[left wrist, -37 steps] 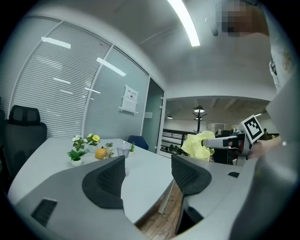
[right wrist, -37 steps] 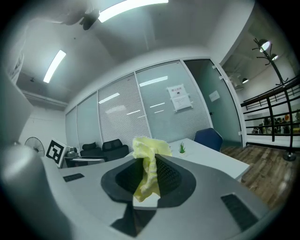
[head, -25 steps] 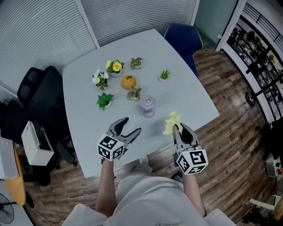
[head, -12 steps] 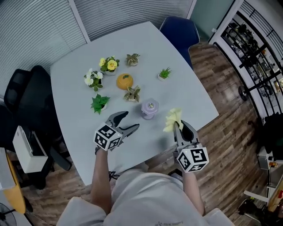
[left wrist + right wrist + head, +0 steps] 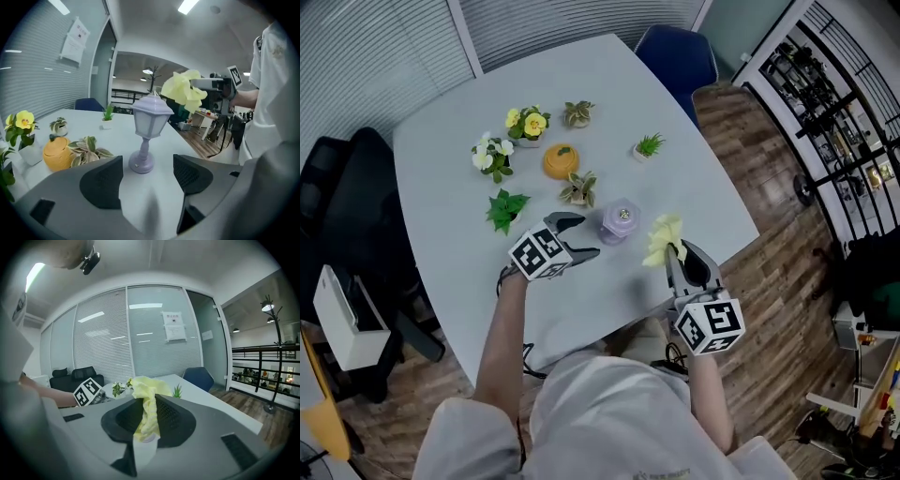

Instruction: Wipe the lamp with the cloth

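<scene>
Fingers (image 5: 101, 183) of the left gripper (image 5: 584, 236) stand apart with nothing between them, and the purple lantern-shaped lamp (image 5: 149, 131) stands upright on the grey table (image 5: 459, 159) just beyond their gap, untouched. The right gripper (image 5: 677, 253) has its fingers clenched on a crumpled yellow cloth (image 5: 146, 404), which bunches up above the jaw tips. That cloth is held off the table, just right of the lamp's shade. A variegated potted plant (image 5: 578, 189) and an orange pumpkin ornament (image 5: 562, 161) sit behind the lamp.

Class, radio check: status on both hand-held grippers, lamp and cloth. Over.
Left hand-held gripper open, lamp upright ahead of it. Right hand-held gripper shut on yellow cloth, beside lamp. Nothing between.
</scene>
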A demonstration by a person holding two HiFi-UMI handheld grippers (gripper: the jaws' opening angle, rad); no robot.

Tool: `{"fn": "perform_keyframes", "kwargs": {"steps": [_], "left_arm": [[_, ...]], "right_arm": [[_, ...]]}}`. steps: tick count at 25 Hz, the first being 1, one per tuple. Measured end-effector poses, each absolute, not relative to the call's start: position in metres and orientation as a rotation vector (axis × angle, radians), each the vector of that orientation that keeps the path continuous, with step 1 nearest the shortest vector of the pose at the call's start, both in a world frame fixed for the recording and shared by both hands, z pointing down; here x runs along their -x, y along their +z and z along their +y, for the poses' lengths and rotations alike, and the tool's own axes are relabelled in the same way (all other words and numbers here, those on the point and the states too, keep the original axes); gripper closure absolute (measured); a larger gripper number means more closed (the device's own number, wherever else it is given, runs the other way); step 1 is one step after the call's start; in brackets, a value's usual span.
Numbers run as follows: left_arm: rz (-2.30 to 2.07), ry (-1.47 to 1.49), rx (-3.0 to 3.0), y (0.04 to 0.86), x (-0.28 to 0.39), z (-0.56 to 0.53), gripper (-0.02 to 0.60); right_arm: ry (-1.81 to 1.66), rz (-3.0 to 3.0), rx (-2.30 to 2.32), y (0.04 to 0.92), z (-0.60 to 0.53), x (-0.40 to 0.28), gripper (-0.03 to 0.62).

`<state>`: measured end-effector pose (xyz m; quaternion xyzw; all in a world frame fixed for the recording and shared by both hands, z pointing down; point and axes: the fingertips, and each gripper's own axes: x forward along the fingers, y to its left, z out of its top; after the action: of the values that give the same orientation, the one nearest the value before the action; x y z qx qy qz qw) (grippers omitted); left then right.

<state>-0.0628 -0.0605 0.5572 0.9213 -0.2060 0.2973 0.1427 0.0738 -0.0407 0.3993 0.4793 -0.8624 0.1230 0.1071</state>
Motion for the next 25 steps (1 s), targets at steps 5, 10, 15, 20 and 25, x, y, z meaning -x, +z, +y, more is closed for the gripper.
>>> {"fn": "perform_keyframes", "kwargs": {"steps": [5, 10, 15, 20, 25], "left_arm": [[-0.513, 0.998, -2.659, 0.589, 0.056, -0.059, 0.267], [-0.489, 1.066, -2.662, 0.607, 0.049, -0.062, 0.267], [-0.456, 1.225, -2.693, 0.622, 0.045, -0.074, 0.264], [-0.412, 1.252, -2.729, 0.631, 0.032, -0.083, 0.262], [-0.349, 1.285, -2.749, 0.638, 0.024, -0.089, 0.262]], "right_arm": [[0.341, -2.539, -1.417, 0.396, -0.042, -0.074, 0.519], [0.331, -2.553, -1.388, 0.394, -0.044, -0.072, 0.519], [0.337, -2.564, -1.365, 0.395, -0.052, -0.071, 0.519], [0.347, -2.556, -1.331, 0.402, -0.060, -0.074, 0.520], [0.363, -2.555, -1.319, 0.407, -0.071, -0.073, 0.519]]}}
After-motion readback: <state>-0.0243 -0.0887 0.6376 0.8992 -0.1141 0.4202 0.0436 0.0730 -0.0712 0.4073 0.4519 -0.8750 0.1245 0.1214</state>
